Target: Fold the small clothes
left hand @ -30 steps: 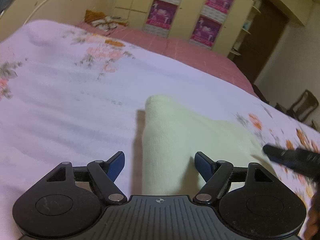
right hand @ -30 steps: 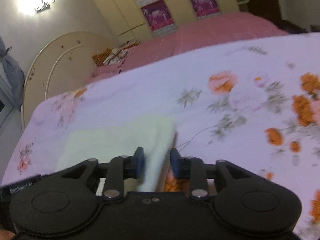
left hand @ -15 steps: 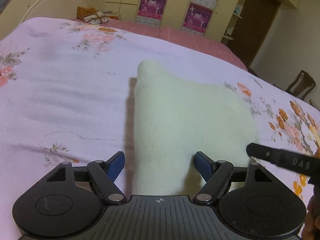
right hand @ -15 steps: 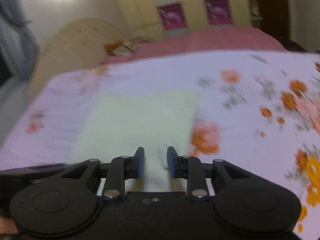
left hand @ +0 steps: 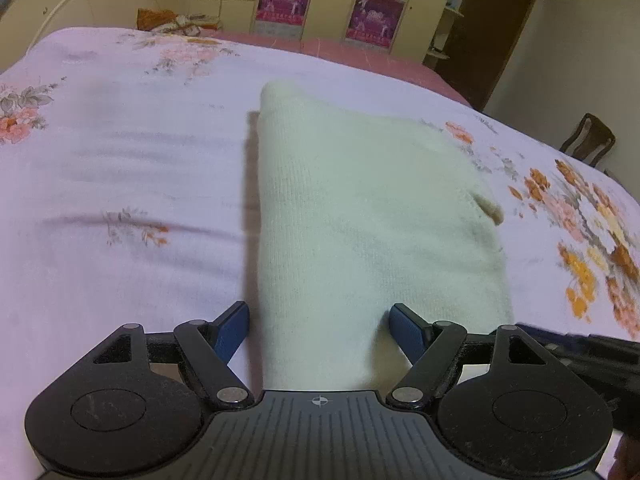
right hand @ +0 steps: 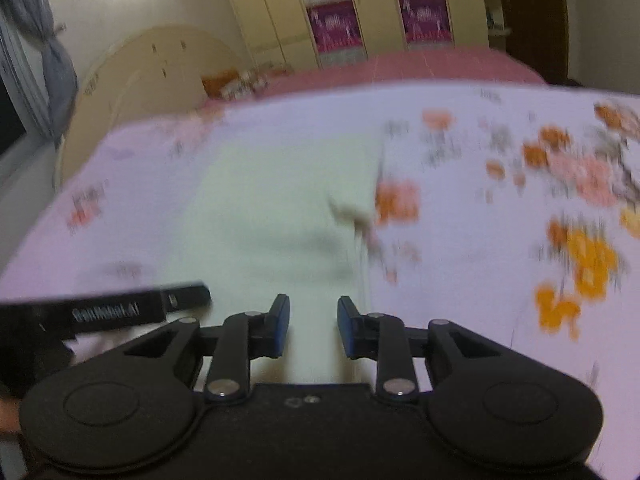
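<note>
A folded pale cream knitted garment lies flat on the flowered lilac bedsheet. My left gripper is open, its blue pads wide apart over the garment's near left end, holding nothing. In the blurred right wrist view the garment lies ahead. My right gripper is open with a moderate gap over the garment's near right part, empty. The left gripper's black body shows at the left of that view, and the right gripper's body at the right of the left wrist view.
A pink bedspread covers the far part of the bed, with a small pile of cloth by the cream headboard. Wardrobes with pink posters, a dark door and a wooden chair stand beyond.
Both grippers pulled back and rose from the garment. The right gripper's jaws widened and let go of the garment's edge. The left gripper stayed open.
</note>
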A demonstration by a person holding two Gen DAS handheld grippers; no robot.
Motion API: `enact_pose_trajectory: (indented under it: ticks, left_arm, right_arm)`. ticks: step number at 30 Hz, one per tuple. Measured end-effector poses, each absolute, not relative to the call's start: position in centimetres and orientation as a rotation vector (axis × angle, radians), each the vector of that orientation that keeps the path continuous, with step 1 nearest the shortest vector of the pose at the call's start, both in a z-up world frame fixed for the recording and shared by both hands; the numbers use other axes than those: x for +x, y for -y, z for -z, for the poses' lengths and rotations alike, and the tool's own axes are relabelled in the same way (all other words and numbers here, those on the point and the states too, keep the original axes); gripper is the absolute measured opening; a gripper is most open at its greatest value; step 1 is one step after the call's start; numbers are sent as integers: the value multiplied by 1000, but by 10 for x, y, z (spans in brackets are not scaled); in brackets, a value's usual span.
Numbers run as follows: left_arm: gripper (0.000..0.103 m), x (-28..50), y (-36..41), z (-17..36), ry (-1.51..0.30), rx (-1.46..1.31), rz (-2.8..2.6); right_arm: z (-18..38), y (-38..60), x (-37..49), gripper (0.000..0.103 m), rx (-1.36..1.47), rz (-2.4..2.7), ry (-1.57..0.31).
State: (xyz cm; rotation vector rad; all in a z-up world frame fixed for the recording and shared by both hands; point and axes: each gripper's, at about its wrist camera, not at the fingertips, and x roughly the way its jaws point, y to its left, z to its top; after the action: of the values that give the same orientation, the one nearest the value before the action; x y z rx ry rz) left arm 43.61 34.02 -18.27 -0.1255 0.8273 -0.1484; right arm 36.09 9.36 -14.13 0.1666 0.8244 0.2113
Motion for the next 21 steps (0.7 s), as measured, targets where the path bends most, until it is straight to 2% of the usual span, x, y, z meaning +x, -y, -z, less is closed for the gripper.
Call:
enact_pose_trajectory:
  ticks: [1,2,3,4,11,16,18,21]
  left_arm:
    - [77,434,-339,183,-817,-112,149]
    - [82,432,-338,183,-814,-100,150]
    - [89,432,-337,182,-818,-100,157]
    - [103,432,-337,183,-831,-107,164]
    - [103,430,-330,184,-877,-66,98]
    - [103,430,-332,181,-920,-113,38]
    - [103,430,-336,179,-946,-164,12]
    - [103,422,-334,176,-934,-144,-91]
  right_arm:
    - [147,-96,359,24,145,-198,-838]
    - [151,-98,357,23,122,-193,-821]
    - [152,-100,355,23,114,-188,-816]
    - [150,-102,355,23,113,-182,-818]
    - [149,-93,353,26,198,-182,-835]
    - [140,-87,344,36,249,-197,-823]
    - [134,-82,335,44,261,-203,-813]
    - [125,-74,321,47,264,-219,-798]
